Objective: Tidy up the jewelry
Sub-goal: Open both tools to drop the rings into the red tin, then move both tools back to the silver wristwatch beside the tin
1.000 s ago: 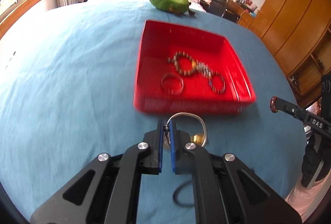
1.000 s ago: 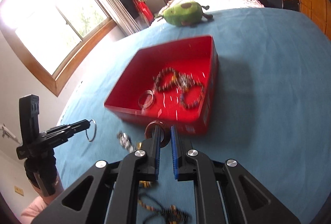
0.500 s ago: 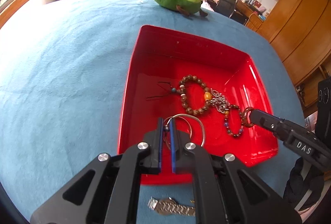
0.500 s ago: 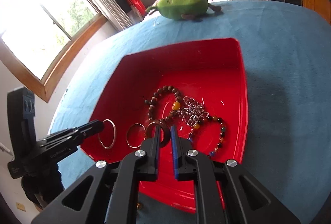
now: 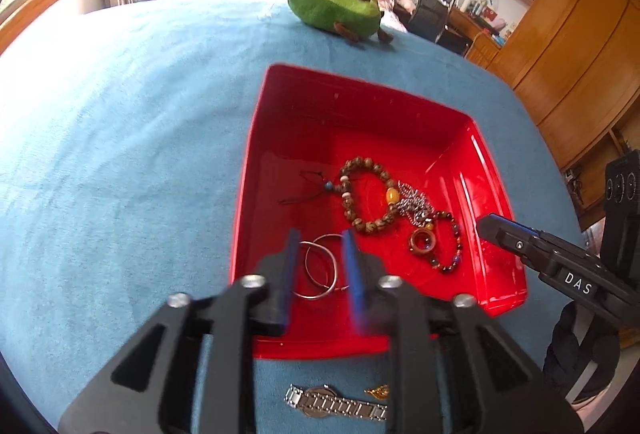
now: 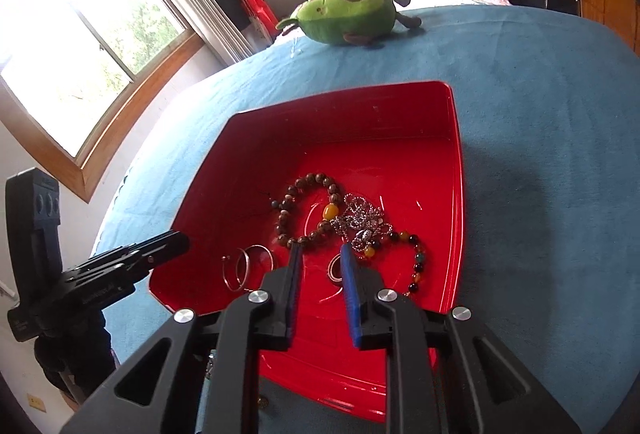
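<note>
A red tray [image 5: 360,101] [image 6: 400,101] lies on a blue cloth. In it are a brown bead bracelet [image 5: 366,199] [image 6: 306,211], a silver chain [image 5: 416,203] [image 6: 362,218], a dark bead bracelet [image 5: 454,246] [image 6: 416,258], silver bangles [image 5: 318,268] [image 6: 244,268] and a brown ring [image 5: 423,242] [image 6: 334,269]. My left gripper [image 5: 320,262] is open and empty above the bangles. My right gripper [image 6: 320,266] is open and empty above the brown ring. Each gripper shows in the other's view, the right one [image 5: 520,242] and the left one [image 6: 132,258].
A metal watch [image 5: 336,404] and a small gold piece [image 5: 378,390] lie on the cloth in front of the tray. A green avocado plush [image 5: 336,7] [image 6: 348,15] sits beyond the tray. Wooden cabinets [image 5: 572,45] stand at the right, a window [image 6: 80,33] at the left.
Both grippers have opened over the tray. The silver bangle has dropped from the left one and the brown ring from the right one; both now lie in the tray.
</note>
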Motion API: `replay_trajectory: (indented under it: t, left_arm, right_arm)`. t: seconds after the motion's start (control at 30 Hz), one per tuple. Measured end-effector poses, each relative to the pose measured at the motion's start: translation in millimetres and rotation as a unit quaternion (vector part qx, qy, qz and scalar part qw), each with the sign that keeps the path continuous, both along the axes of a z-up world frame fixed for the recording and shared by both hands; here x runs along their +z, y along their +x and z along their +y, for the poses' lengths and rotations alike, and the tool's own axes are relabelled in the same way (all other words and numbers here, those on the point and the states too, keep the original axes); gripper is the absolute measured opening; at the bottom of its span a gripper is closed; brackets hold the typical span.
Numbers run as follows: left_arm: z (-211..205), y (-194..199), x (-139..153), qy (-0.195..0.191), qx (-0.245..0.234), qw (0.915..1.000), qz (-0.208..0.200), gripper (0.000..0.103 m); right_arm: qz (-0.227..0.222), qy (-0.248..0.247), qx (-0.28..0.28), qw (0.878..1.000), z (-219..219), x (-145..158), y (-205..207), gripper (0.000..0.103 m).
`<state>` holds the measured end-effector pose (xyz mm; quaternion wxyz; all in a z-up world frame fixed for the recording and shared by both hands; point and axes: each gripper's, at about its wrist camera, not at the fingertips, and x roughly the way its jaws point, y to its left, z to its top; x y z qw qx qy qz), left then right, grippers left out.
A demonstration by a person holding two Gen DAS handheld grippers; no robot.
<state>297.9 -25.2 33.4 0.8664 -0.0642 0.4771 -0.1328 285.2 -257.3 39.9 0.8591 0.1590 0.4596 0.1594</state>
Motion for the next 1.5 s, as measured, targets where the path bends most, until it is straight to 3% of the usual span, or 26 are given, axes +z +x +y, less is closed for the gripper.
replay_trajectory:
  t: [0.2,0.27,0.47,0.6,0.83,1.13,1.5]
  left_arm:
    - [-1.8,-31.9,33.9,0.008,0.002,0.9990,-0.044,0.048]
    - [-3.0,-43.1,43.3,0.017,0.001,0.9983,-0.056,0.058]
    - [-0.4,-78.0,52.1,0.027,-0.005,0.9977,-0.062,0.058]
    - [3.8,-97.5,41.1,0.049,-0.007,0.9972,-0.055,0.058]
    - [14.0,-113.5,8.6,0.057,-0.010,0.9981,-0.022,0.057]
    - [22.4,-102.8,-43.0,0.047,0.006,0.9981,0.040,0.053]
    - [9.2,-100.6,-60.0,0.040,0.011,0.9970,0.065,0.053]
  right_arm:
    - [-0.028,-0.001,0.004,1.000,2.1,25.9,-18.8,0.026]
    - [-0.038,-0.003,0.005,0.999,3.5,33.5,-26.5,0.027]
    - [-0.050,-0.015,0.010,0.999,8.3,44.6,-58.6,0.028]
    - [-0.049,-0.021,0.025,0.998,17.8,41.3,-81.7,0.028]
    - [-0.030,-0.007,0.046,0.998,31.3,14.4,-109.4,0.028]
    - [0.013,-0.014,0.058,0.998,46.7,-24.7,-109.1,0.028]
    - [0.024,-0.016,0.060,0.998,48.2,-34.3,-105.7,0.028]
